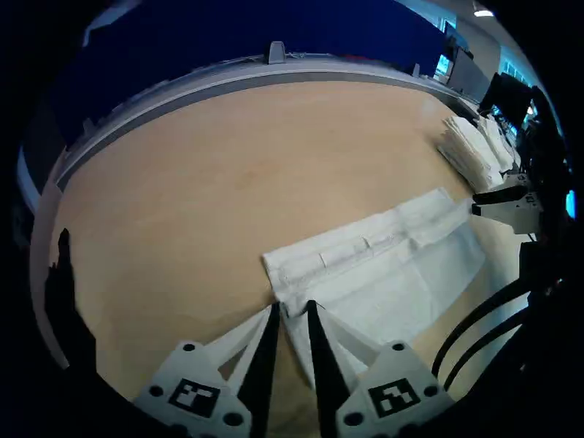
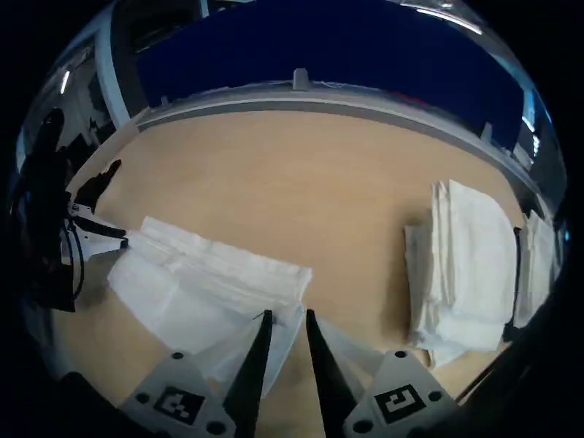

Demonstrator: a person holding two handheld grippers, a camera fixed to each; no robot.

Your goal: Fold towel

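A white towel (image 1: 379, 263) lies stretched in a long band over the wooden table (image 1: 219, 160). My left gripper (image 1: 292, 306) is shut on its near corner, with cloth running between the two fingers. At the towel's far end my right gripper (image 1: 474, 206) pinches the other corner. In the right gripper view the same towel (image 2: 212, 281) spreads to the left. There my right gripper (image 2: 286, 315) is shut on the towel's corner, and my left gripper (image 2: 120, 241) holds the far end.
A stack of folded white towels (image 1: 474, 150) (image 2: 467, 263) sits on the table beyond the right gripper, with a second pile (image 2: 536, 263) beside it. A grey rail and blue partition (image 2: 328, 51) bound the table's far edge. Bare wood (image 2: 306, 175) lies behind the towel.
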